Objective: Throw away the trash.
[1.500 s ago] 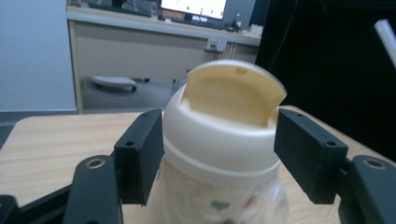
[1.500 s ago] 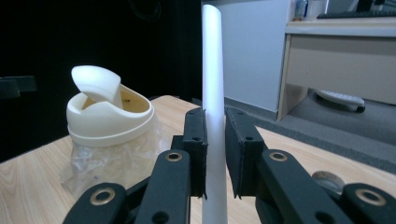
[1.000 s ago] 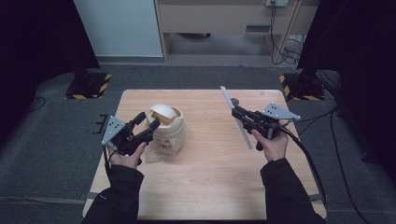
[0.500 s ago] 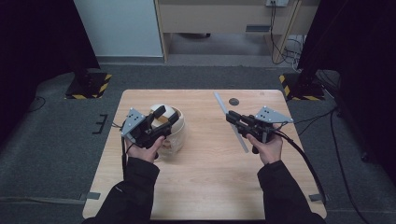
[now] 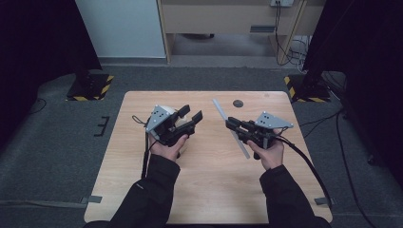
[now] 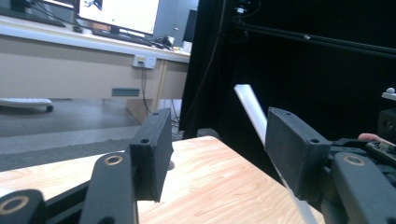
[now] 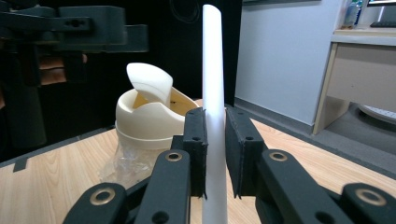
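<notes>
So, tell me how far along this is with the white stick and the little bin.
Done: the right gripper is shut on the white stick, lifted off the table. In hand: the left gripper, jaws open and just closing with nothing between them, is above the cream bin, whose swing lid is tilted open. Left: the stick probably goes in the bin.

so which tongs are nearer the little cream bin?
Left. The left tongs hover right over the cream bin, jaws open with nothing between them. The right tongs are off to its side, apart from it, shut on the white stick.
</notes>
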Action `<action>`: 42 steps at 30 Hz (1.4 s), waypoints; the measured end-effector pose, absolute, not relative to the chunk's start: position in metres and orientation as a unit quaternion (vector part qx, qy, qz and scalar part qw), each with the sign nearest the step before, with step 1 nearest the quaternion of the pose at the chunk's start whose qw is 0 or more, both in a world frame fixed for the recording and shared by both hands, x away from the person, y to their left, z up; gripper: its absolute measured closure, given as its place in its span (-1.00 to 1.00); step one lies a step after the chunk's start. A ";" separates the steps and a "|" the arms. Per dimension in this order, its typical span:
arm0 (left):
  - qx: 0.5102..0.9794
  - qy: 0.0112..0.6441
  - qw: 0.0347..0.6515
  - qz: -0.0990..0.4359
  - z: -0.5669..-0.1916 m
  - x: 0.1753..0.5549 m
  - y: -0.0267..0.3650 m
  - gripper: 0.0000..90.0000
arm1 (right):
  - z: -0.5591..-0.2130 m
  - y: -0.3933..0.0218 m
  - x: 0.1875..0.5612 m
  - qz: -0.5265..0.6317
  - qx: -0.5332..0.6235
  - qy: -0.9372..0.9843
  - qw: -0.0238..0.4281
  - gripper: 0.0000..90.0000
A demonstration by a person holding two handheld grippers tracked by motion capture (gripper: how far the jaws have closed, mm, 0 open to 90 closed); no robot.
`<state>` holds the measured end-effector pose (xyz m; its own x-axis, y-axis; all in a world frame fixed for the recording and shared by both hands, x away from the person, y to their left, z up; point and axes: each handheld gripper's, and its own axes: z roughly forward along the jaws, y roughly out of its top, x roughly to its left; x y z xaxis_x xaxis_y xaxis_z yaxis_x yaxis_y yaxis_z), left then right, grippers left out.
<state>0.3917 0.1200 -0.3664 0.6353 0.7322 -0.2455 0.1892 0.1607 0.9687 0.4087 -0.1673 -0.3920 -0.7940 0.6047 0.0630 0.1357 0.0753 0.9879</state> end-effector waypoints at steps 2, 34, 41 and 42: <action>0.615 0.375 0.664 0.202 -0.367 0.393 0.116 -0.06 | -0.393 -0.167 0.408 0.628 0.259 0.711 0.186 0.76; 0.610 0.382 0.687 0.097 -0.382 0.408 0.082 0.72 | -0.403 -0.157 0.405 0.618 0.240 0.733 0.154 0.76; 0.616 0.374 0.685 0.107 -0.379 0.407 0.086 0.78 | -0.402 -0.158 0.405 0.619 0.243 0.732 0.150 0.63; 0.616 0.371 0.685 0.119 -0.377 0.407 0.090 0.78 | -0.400 -0.160 0.405 0.621 0.244 0.729 0.156 0.59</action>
